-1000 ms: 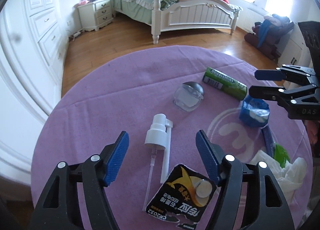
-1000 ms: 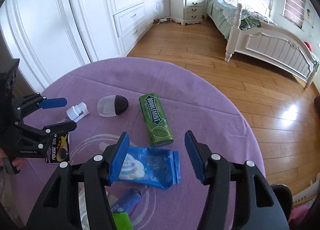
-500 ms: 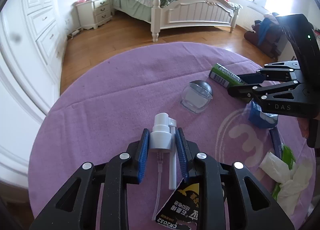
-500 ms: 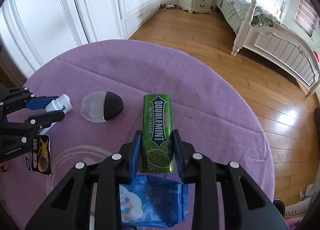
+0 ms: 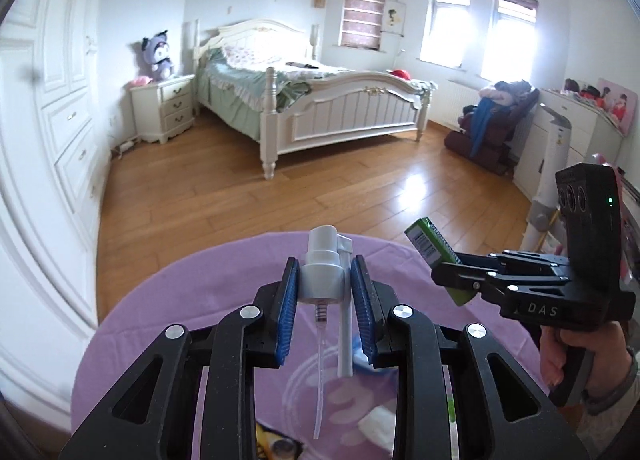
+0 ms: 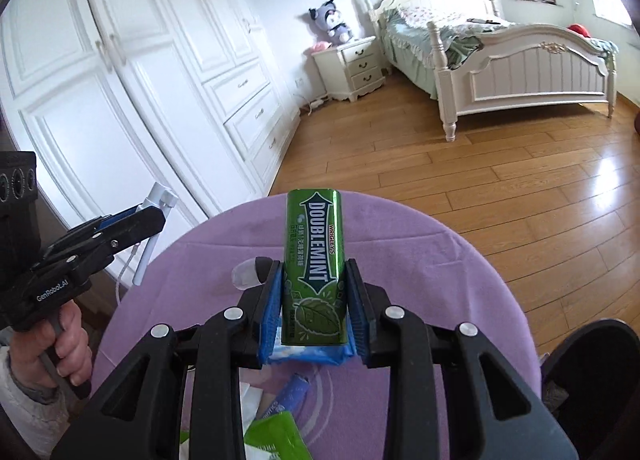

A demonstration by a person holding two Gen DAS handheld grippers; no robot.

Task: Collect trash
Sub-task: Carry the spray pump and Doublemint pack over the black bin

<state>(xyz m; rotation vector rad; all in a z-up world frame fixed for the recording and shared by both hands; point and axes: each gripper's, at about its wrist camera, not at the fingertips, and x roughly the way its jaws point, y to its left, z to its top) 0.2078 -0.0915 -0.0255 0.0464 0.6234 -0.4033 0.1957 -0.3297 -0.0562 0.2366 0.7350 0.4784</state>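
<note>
My left gripper (image 5: 325, 280) is shut on a white spray pump head (image 5: 323, 272) with its thin tube hanging down, lifted above the purple round table (image 5: 168, 320). My right gripper (image 6: 313, 288) is shut on a green Doublemint gum tin (image 6: 313, 256), also lifted off the table. Each gripper shows in the other's view: the right gripper with the green tin (image 5: 430, 248) at the right, the left gripper with the pump (image 6: 158, 204) at the left.
On the table lie a blue wipes packet (image 6: 308, 356), a clear-and-dark round case (image 6: 250, 274), a purple wrapper (image 6: 290, 392), a green wrapper (image 6: 276, 438), white tissue (image 5: 376, 426) and a battery card (image 5: 276, 446). A dark bin rim (image 6: 588, 360) is at the right.
Both grippers closed on their items half a second ago and have since lifted them up off the table; the views now tilt up toward the room.
</note>
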